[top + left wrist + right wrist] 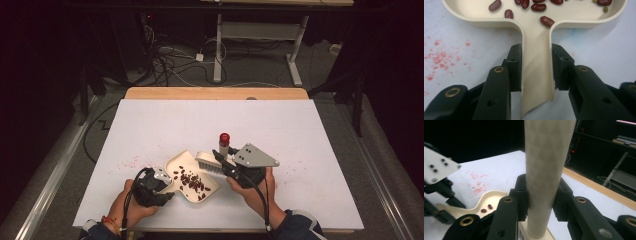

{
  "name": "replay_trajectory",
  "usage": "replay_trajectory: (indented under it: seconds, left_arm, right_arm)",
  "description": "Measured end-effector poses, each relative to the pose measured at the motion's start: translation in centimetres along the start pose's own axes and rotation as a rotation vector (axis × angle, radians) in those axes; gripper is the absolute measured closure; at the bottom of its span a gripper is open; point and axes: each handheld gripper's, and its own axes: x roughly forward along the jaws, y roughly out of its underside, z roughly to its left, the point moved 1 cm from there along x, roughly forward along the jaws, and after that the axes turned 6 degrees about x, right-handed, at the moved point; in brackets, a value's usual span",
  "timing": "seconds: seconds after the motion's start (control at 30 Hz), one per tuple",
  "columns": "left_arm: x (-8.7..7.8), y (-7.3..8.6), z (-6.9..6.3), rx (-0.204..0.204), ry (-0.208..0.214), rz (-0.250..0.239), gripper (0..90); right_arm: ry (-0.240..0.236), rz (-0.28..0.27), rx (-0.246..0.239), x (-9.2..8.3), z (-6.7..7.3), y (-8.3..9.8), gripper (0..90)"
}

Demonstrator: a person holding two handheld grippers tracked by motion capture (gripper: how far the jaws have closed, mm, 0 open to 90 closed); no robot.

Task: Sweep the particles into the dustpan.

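Fingers of the left gripper [536, 67] are clamped on the dustpan [192, 175] handle near the worktop's [310, 140] near edge, the right gripper's [540, 195] on the brush [212, 162] handle, so sweeping of beans [192, 182] is judged underway, further strokes toward the pan being called for.

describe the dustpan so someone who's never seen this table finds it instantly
On the white table, look at the near edge between the person's two hands. The dustpan lies flat there, a cream scoop with a raised rim and dark red beans scattered inside, its narrow handle pinched by the left claw. Unlike the cream brush beside it, it has no bristles and holds the beans.
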Motion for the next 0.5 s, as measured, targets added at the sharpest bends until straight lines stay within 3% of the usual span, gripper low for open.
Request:
replay_trajectory:
  seconds: [0.13,0.27,0.5]
  left_arm:
    - [0.0,0.0,0.0,0.002,-0.004,0.0,63.5]
    - [0.0,0.0,0.0,-0.006,-0.002,-0.008,63.5]
    - [0.1,0.0,0.0,-0.013,-0.002,-0.009,63.4]
  right_arm:
    - [0.013,0.01,0.006,0.8,-0.4,0.5,70.1]
    - [0.012,0.032,-0.014,1.6,0.4,1.2,70.1]
    - [-0.058,0.041,-0.041,1.5,2.2,1.4,70.1]
